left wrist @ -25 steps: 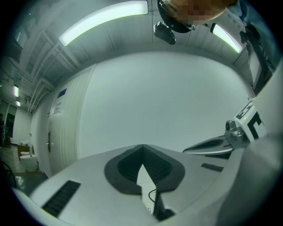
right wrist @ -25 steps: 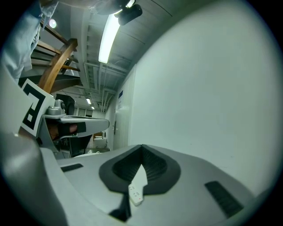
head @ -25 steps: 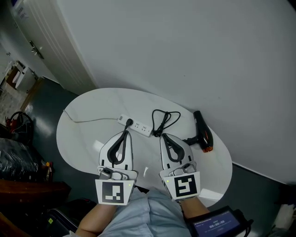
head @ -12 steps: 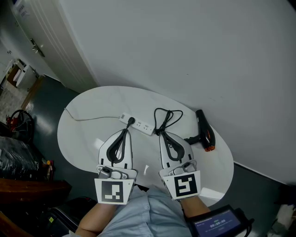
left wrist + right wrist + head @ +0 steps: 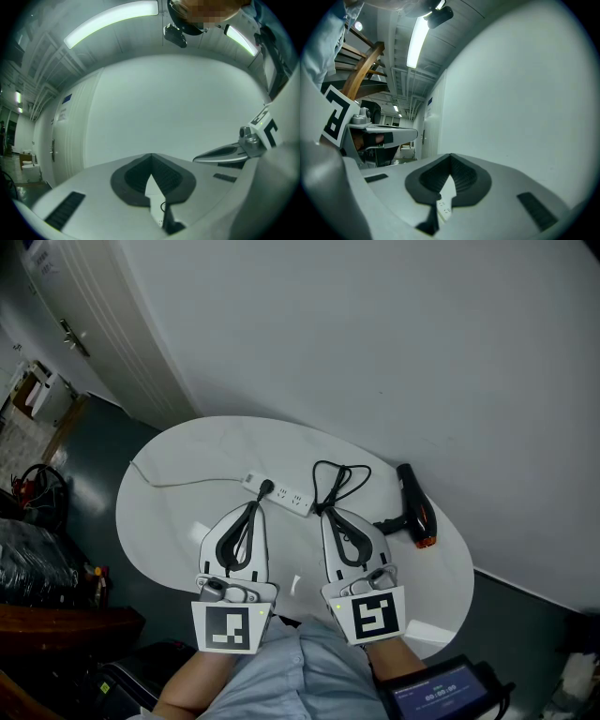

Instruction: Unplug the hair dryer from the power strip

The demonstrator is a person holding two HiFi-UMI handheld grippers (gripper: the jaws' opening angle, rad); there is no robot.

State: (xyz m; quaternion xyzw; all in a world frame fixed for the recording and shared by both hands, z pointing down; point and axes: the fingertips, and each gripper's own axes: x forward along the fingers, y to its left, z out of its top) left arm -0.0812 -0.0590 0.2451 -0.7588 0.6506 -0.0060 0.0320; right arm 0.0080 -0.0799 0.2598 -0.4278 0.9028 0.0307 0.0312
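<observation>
On the white oval table (image 5: 169,540) lies a white power strip (image 5: 281,494) with a black plug (image 5: 263,488) in its left end. The black cord (image 5: 336,481) coils behind the strip and runs to the black hair dryer (image 5: 413,506) lying at the right by the wall. My left gripper (image 5: 253,507) is shut and empty, its tip just short of the plug. My right gripper (image 5: 326,513), also shut and empty, points at the strip's right end. The left gripper view shows the closed jaws (image 5: 151,155) over the strip (image 5: 156,210). The right gripper view shows the same (image 5: 450,155).
The strip's white lead (image 5: 178,483) runs left across the table to its edge. A plain white wall (image 5: 394,352) stands right behind the table. A dark screen (image 5: 436,696) sits low right by the person's lap. Dark clutter (image 5: 37,559) lies on the floor at left.
The head view shifted slightly, so the table's things sit a little further right. Both grippers stay shut and in nearly the same place.
</observation>
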